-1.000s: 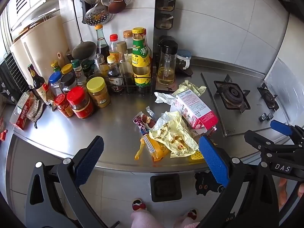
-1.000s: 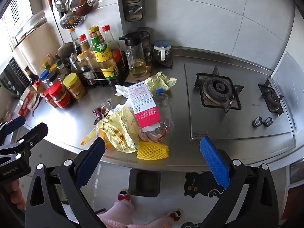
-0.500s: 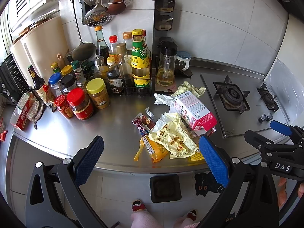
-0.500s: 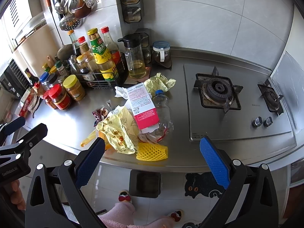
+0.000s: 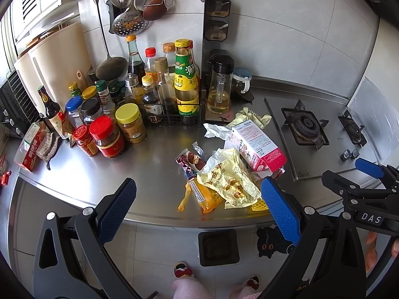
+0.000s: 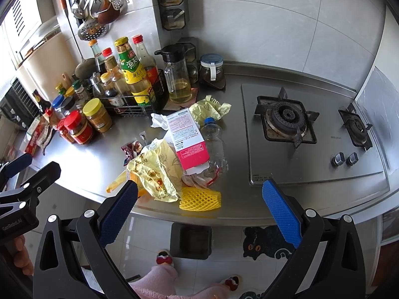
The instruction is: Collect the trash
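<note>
A heap of trash lies near the steel counter's front edge: a pink and white carton (image 5: 256, 145) (image 6: 188, 139), a crumpled yellow bag (image 5: 229, 177) (image 6: 155, 168), an orange wrapper (image 5: 203, 194), a yellow foam net (image 6: 200, 196), a clear plastic bottle (image 6: 214, 144), a red snack wrapper (image 5: 190, 160) and crumpled paper (image 5: 250, 117). My left gripper (image 5: 197, 210) hangs open above the counter edge, in front of the heap. My right gripper (image 6: 199, 213) is open too, held over the edge just short of the foam net. Both hold nothing.
Sauce bottles and jars (image 5: 129, 104) crowd the counter's back left. An oil jug (image 5: 219, 87) stands behind the heap. A gas hob (image 6: 289, 122) fills the right side. A black bin (image 6: 190, 240) stands on the floor below the edge, by slippered feet (image 6: 164, 260).
Both views have crept slightly closer to the counter and the heap. The trash has not moved, and both grippers stay open.
</note>
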The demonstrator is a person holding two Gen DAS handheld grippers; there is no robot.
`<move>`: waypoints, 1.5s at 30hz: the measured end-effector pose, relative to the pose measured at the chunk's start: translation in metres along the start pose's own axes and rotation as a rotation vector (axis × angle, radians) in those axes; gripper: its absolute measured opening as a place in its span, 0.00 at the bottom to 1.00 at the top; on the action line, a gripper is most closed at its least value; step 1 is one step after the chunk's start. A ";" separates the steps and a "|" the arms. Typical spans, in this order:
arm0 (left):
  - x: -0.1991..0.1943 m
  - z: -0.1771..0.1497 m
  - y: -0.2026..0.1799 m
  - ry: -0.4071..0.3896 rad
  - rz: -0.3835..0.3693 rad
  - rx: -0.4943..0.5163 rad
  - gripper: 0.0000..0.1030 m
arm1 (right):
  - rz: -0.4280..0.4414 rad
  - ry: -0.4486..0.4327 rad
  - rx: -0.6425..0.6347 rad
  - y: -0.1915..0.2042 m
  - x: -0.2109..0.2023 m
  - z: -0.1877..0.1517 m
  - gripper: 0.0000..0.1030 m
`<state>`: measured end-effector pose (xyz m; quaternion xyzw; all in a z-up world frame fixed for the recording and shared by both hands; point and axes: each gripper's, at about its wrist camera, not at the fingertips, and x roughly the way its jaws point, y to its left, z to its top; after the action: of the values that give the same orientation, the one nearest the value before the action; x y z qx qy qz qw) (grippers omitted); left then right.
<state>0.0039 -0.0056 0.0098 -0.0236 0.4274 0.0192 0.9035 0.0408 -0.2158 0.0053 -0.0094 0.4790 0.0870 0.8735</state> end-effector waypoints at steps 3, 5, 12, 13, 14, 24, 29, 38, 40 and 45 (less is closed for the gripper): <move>-0.001 0.001 0.002 -0.001 0.002 -0.003 0.92 | -0.001 -0.001 0.002 0.000 0.000 0.000 0.97; -0.001 0.001 0.004 -0.002 0.001 -0.006 0.92 | -0.001 -0.001 0.001 0.001 0.000 0.000 0.97; -0.003 -0.001 0.008 -0.007 0.007 -0.002 0.92 | -0.004 -0.002 -0.001 0.001 -0.001 -0.001 0.97; -0.003 -0.001 0.008 -0.007 0.008 -0.002 0.92 | -0.005 -0.002 0.000 0.000 -0.002 0.000 0.97; -0.003 -0.001 0.008 -0.007 0.010 -0.002 0.92 | -0.006 -0.002 0.000 0.000 -0.002 0.000 0.97; -0.004 -0.004 0.002 -0.012 0.017 0.009 0.92 | -0.012 -0.006 -0.001 0.000 -0.005 -0.002 0.97; -0.004 -0.002 0.003 -0.015 0.019 0.007 0.92 | -0.016 -0.008 0.004 -0.001 -0.005 -0.001 0.97; -0.004 0.001 0.003 -0.017 0.017 0.010 0.92 | -0.022 -0.006 0.003 -0.002 -0.004 0.001 0.97; -0.003 0.002 0.003 -0.016 0.014 0.008 0.92 | -0.022 -0.006 0.004 -0.001 -0.004 0.001 0.97; 0.004 0.002 0.004 -0.012 0.007 0.004 0.92 | 0.027 -0.020 0.024 -0.007 0.001 0.004 0.97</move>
<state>0.0079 -0.0014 0.0079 -0.0201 0.4219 0.0214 0.9062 0.0461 -0.2220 0.0061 0.0084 0.4712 0.0929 0.8771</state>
